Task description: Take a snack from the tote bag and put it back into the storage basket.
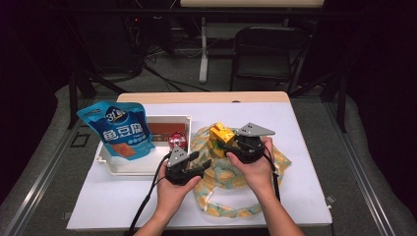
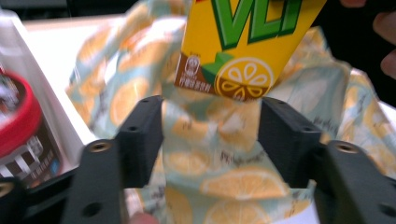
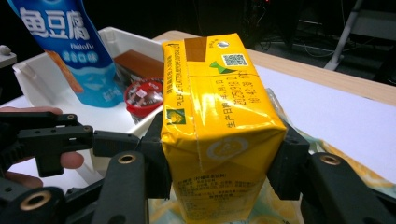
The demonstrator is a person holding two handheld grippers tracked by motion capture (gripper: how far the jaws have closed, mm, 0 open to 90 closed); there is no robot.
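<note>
With both hands up over the near half of the desk, I read the right gripper as clamped on the yellow drink carton; its two black jaws press the carton's opposite sides, and the carton stands between them slightly tilted, its sealed top end facing the camera in the right gripper view; in the high view the carton sits at the front of that gripper, raised above the lemon-print bag, near the middle of the desk.

I see the left gripper with its jaws spread; the bag's fabric bunches up between them, but I cannot tell whether the pads touch it; the carton's lower end hangs just above that gap; in the high view this gripper sits at the bag's left edge, just beside the white tray.

The bag lies crumpled on the white sheet, spreading from the desk's centre toward the near edge; the tray occupies the left side of the desk; a blue snack pouch leans upright at its left wall, a red-lidded cup stands at its right wall, and a brown packet lies toward its far side.
</note>
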